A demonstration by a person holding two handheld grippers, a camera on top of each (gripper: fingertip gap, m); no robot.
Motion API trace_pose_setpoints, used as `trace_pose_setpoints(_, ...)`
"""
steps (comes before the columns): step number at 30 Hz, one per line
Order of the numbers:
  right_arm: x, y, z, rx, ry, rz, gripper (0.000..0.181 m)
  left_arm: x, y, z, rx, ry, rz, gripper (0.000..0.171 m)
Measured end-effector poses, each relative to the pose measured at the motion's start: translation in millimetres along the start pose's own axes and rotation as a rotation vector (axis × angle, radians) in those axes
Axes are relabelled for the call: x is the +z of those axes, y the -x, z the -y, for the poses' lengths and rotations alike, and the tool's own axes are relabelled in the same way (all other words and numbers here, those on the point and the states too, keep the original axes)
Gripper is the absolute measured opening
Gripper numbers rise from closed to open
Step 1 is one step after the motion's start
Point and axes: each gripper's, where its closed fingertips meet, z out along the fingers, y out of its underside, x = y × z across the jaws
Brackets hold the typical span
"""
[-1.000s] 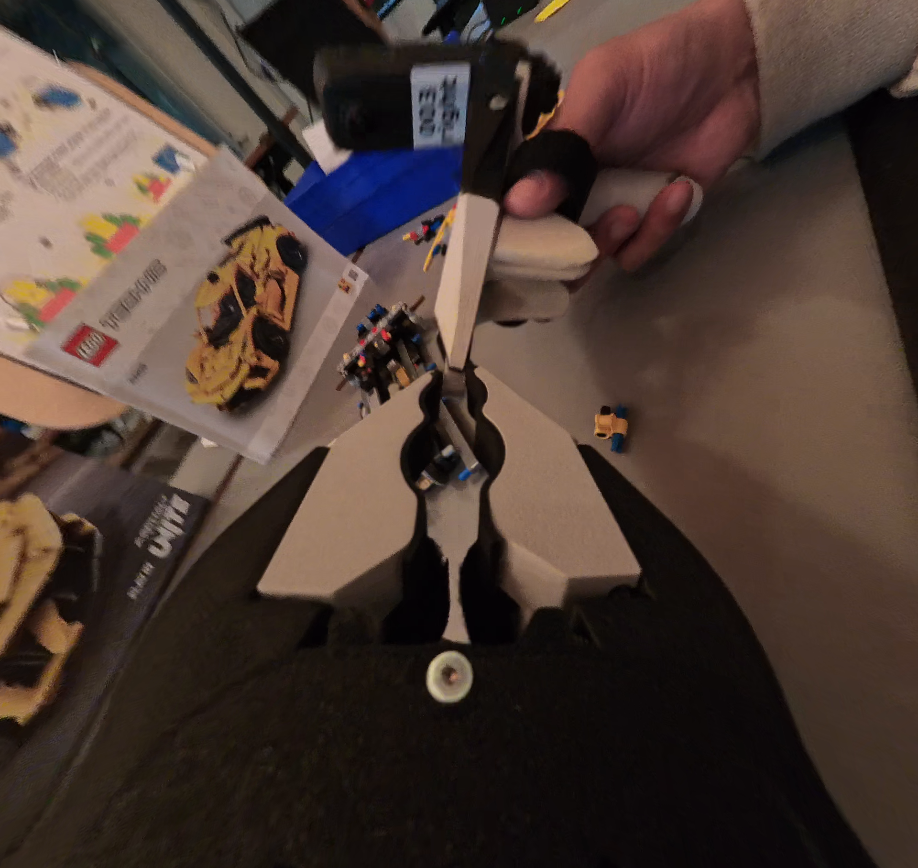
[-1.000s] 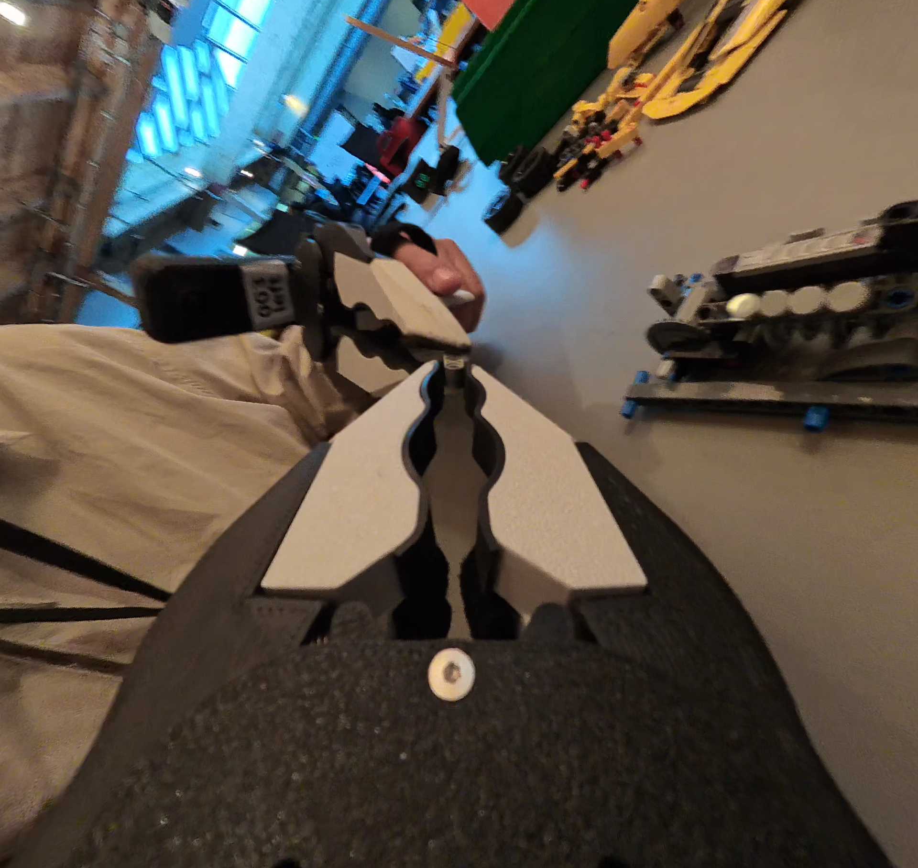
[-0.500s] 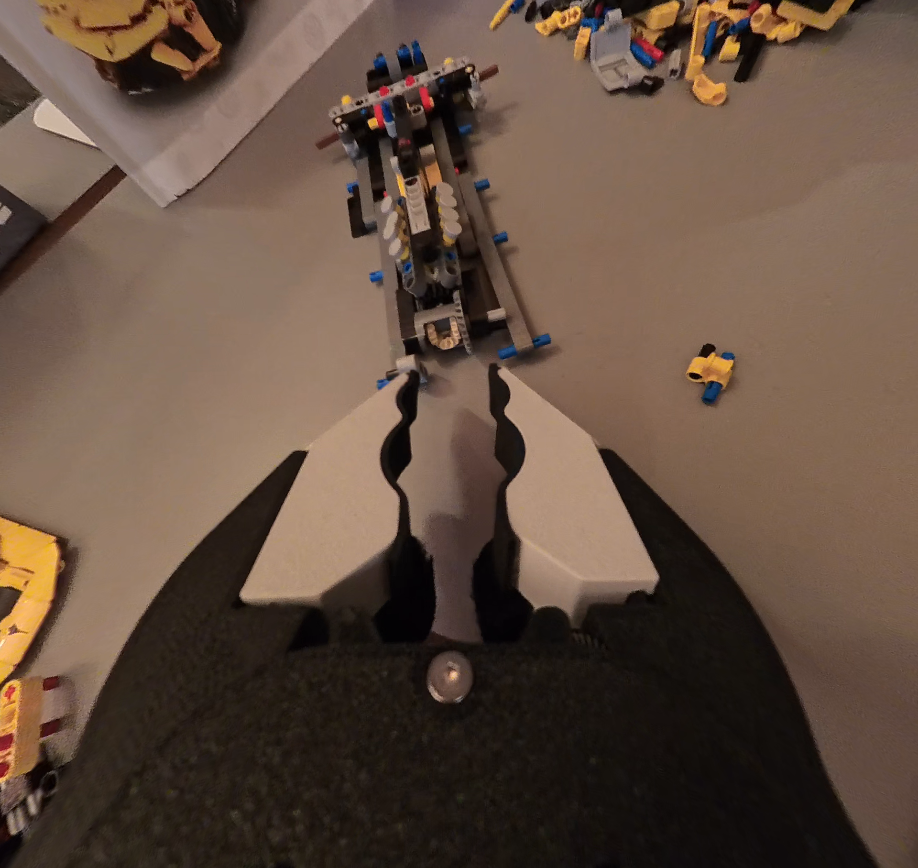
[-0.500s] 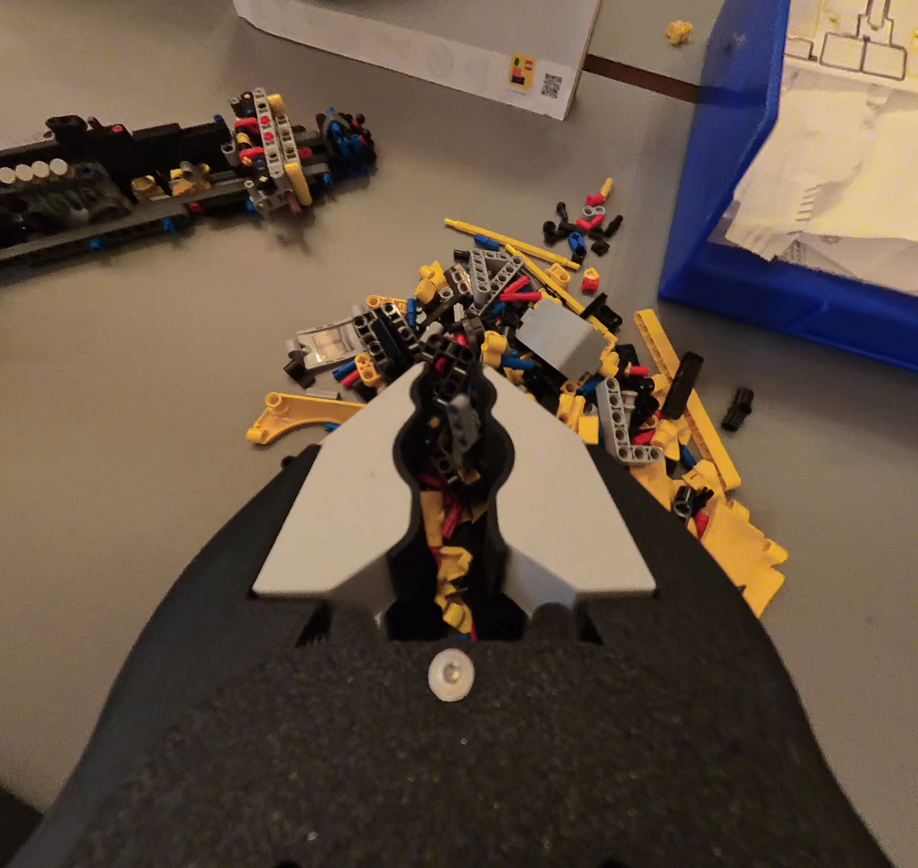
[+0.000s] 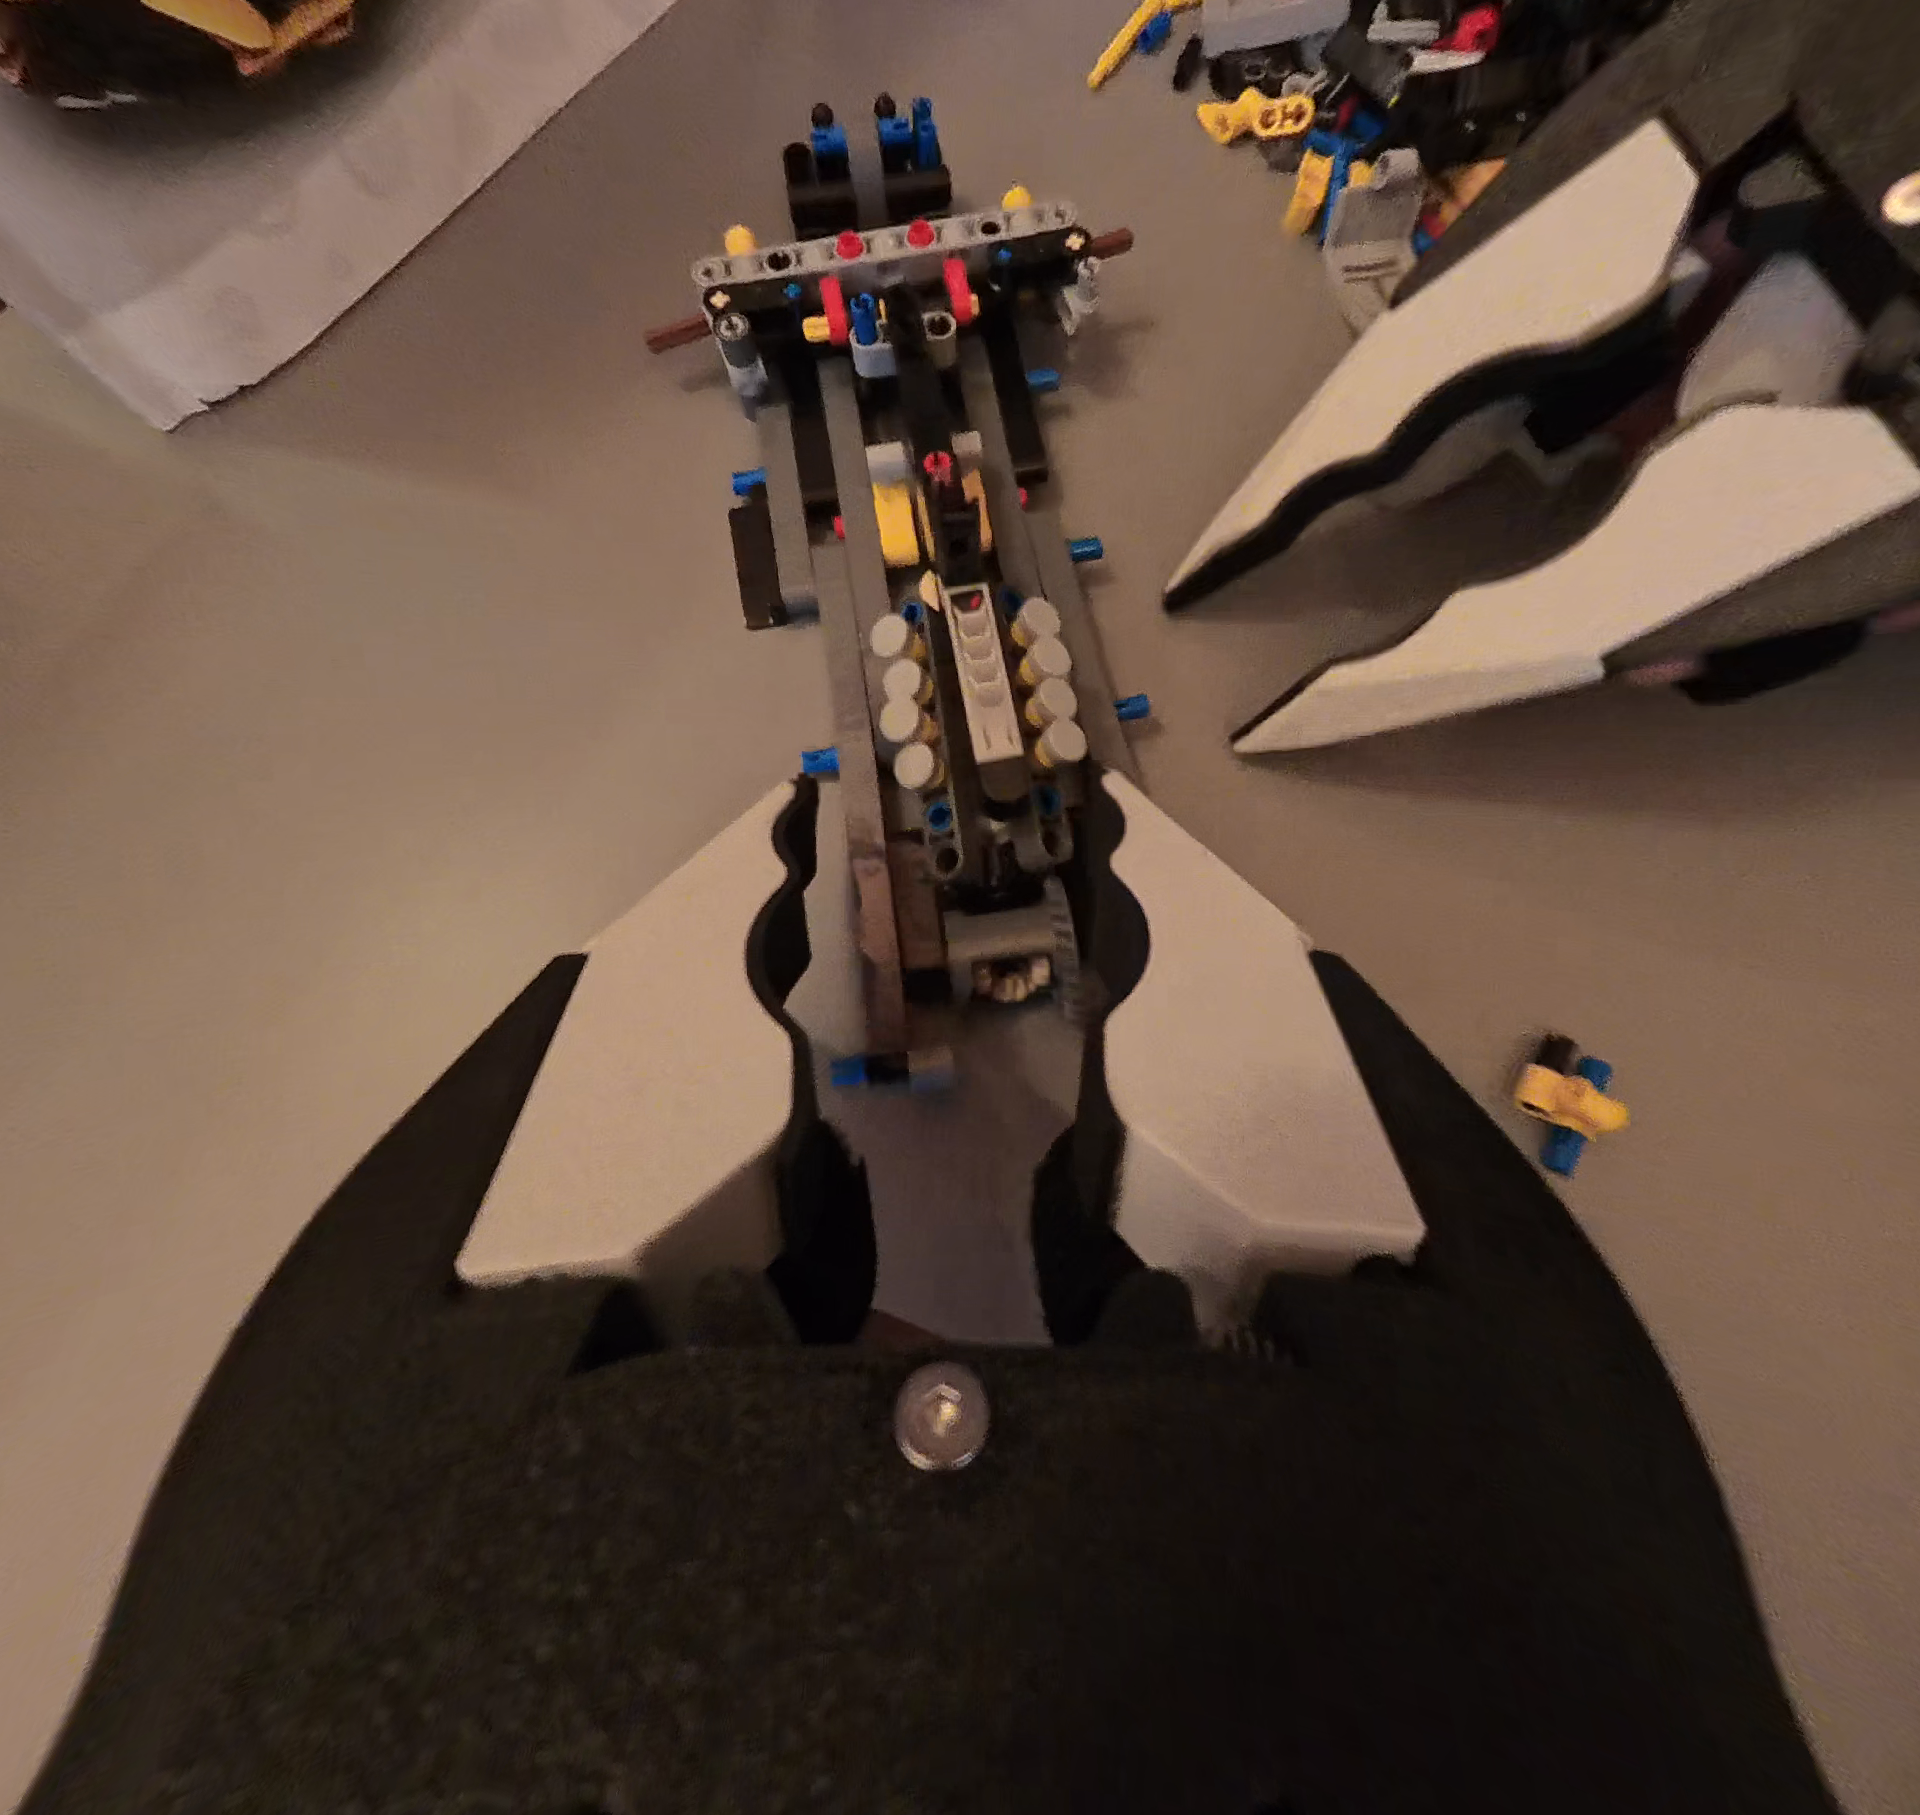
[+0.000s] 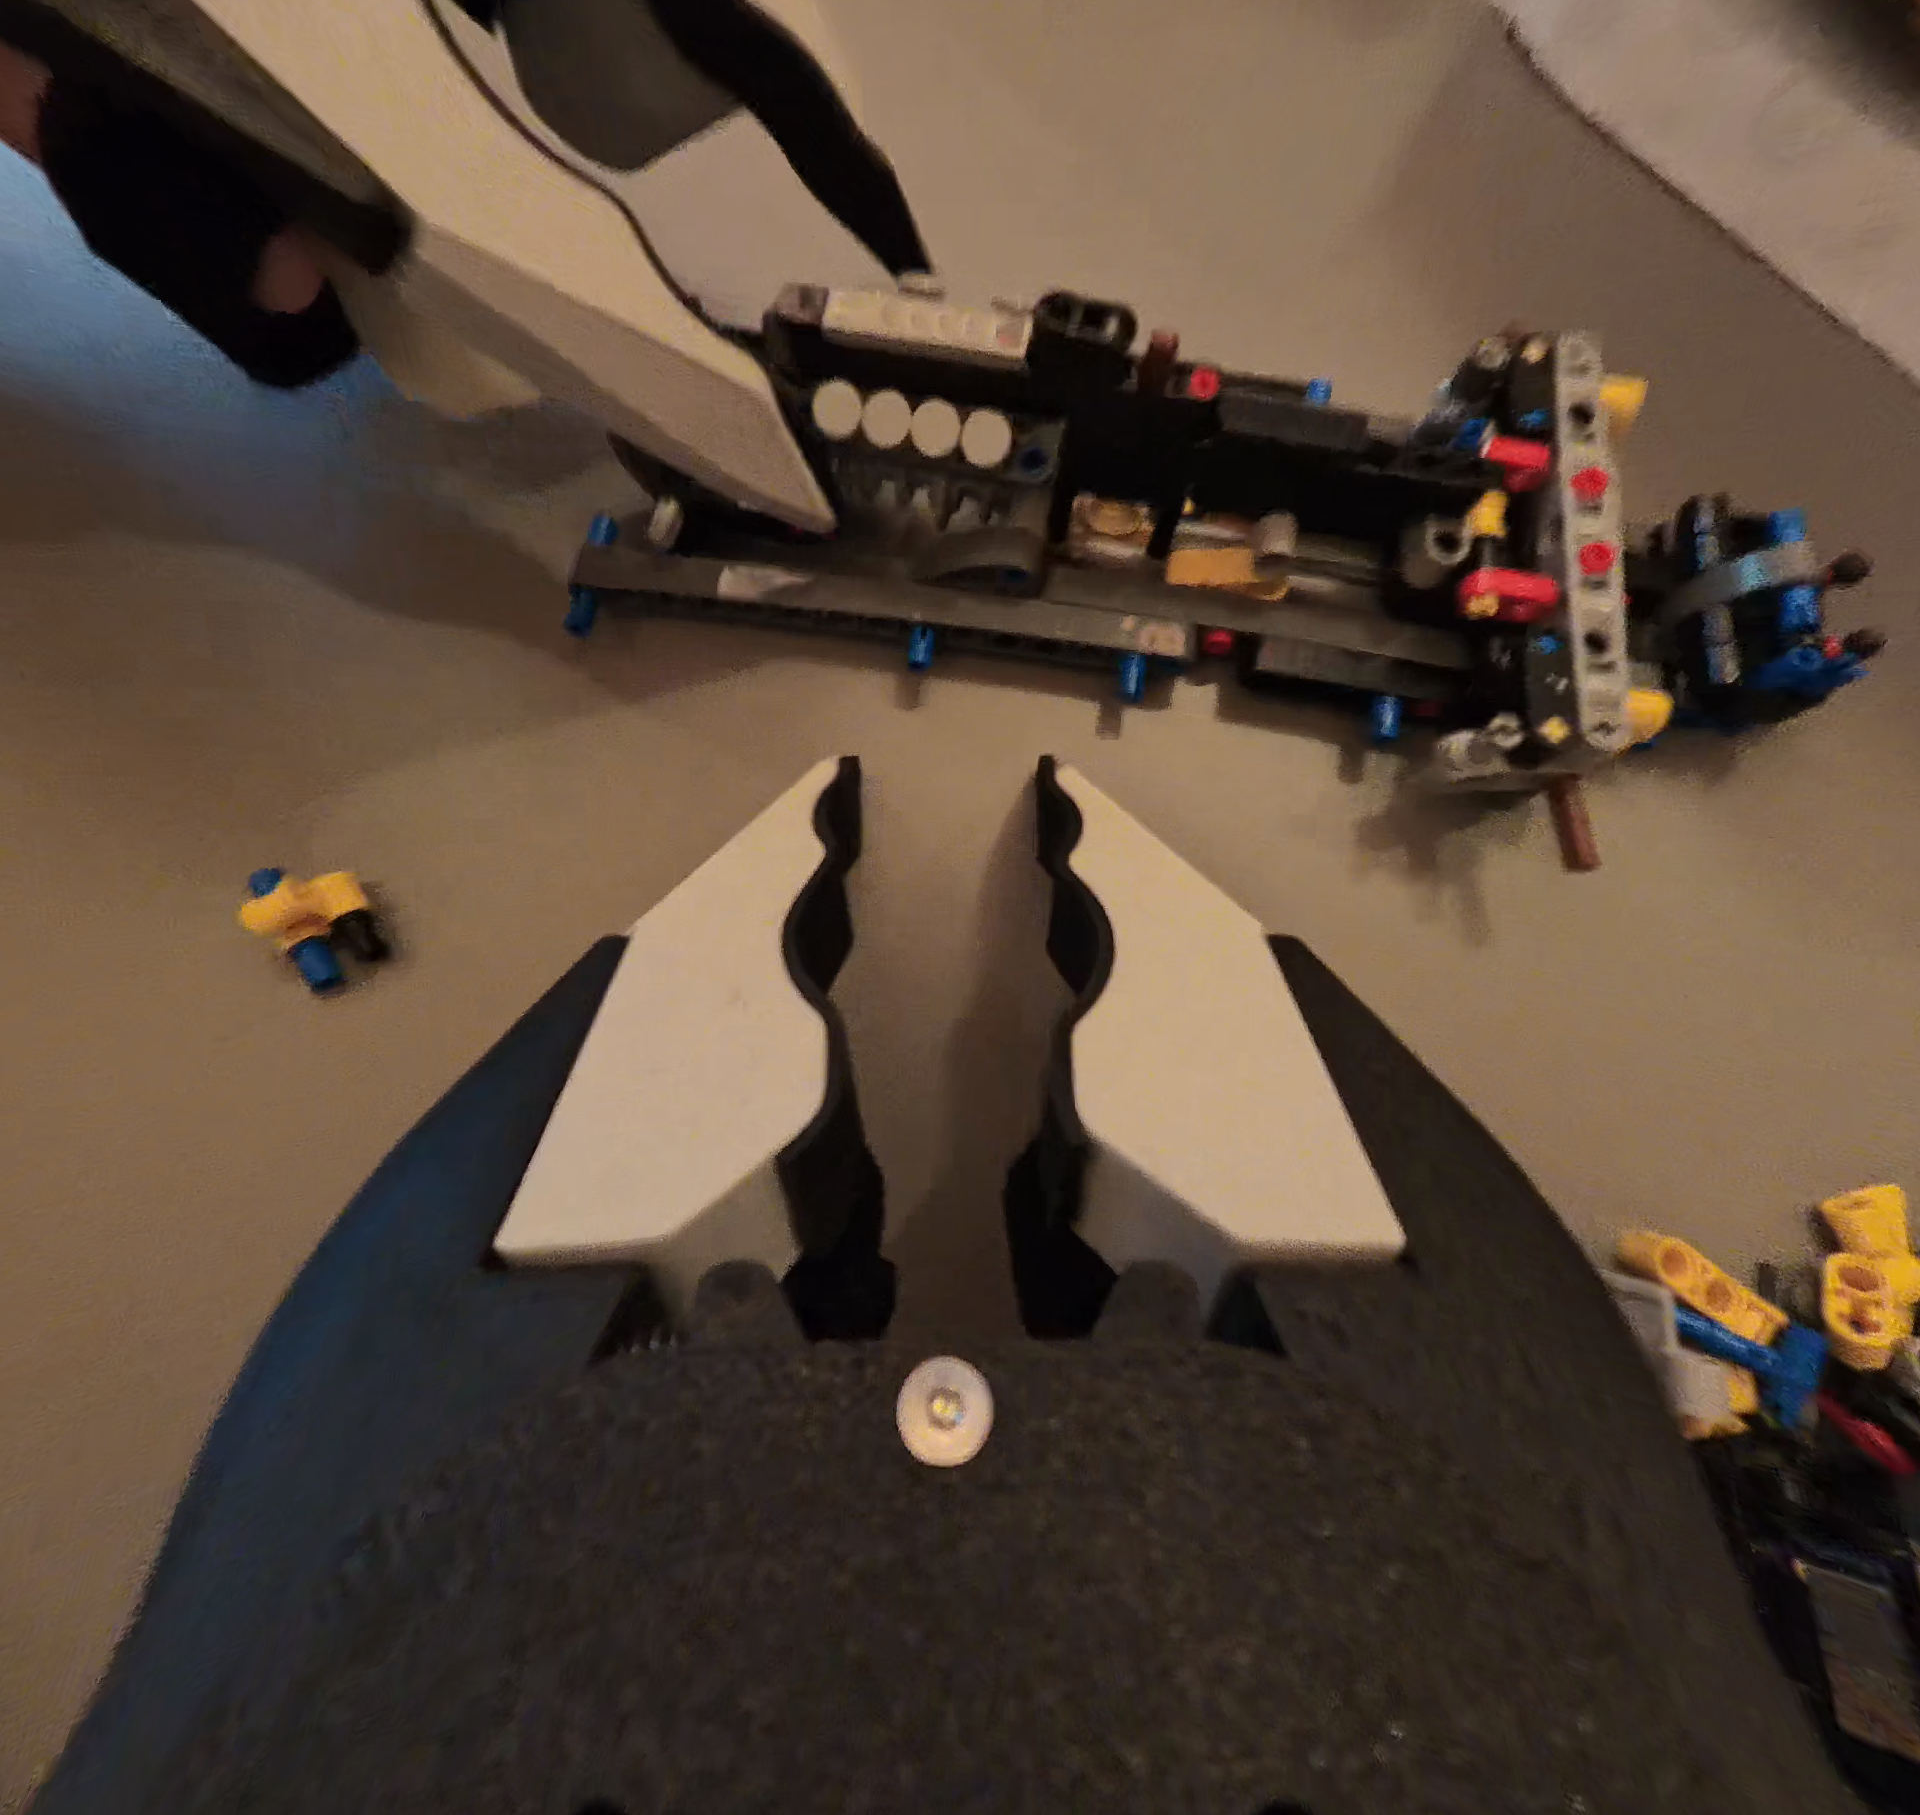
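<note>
The left gripper (image 5: 951, 799) is spread wide, its 2 fingers straddling the near end of the long brick-built chassis (image 5: 935, 560) on the grey table (image 5: 364, 778). Whether the pads actually press the frame is not clear; a sliver of space shows on the left side. Just ahead of its tips sit 2 rows of 4 pale round cylinders (image 5: 902, 700) flanking a grey strip, and at the far end runs a grey crossbeam (image 5: 894, 253) with red pins.

Over to the right gripper (image 6: 948, 768): it is parted too, nothing between its fingers, hovering just short of the chassis's long side (image 6: 1039, 602), tips near but apart from it. Left of it lies a small yellow-and-blue piece (image 6: 307, 918), on its own. Down at its right, a heap of loose bricks (image 6: 1766, 1350) in yellow, blue and grey. Beyond the chassis, off to the right, lies the corner of a white booklet (image 6: 1714, 82).
</note>
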Motion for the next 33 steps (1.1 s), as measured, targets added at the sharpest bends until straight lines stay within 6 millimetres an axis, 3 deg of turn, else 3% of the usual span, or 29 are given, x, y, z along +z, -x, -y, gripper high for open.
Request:
trace_pose_setpoints(3,0,-2,10,-0.021,-0.039,-0.042,0.018,10,-2,1,-0.002,0.025,-0.03,0.051)
trace_pose_setpoints(9,15,8,18,0.144,-0.022,0.08,0.019,18,-3,5,0.018,0.041,-0.026,0.042)
trace_pose_setpoints(11,17,2,17,0.143,-0.012,0.029,0.003,19,-2,6,0.028,0.028,0.007,0.04)
trace_pose_setpoints(18,6,0,7,0.15,0.052,-0.14,0.002,23,-10,7,0.051,0.024,0.05,0.035)
trace_pose_setpoints(23,1,3,2,0.289,0.024,-0.045,0.002,24,-16,7,0.08,0.026,0.043,0.034)
trace_pose_setpoints(33,-3,7,2,0.348,-0.021,0.039,0.003,24,-16,8,0.058,0.02,0.004,0.035)
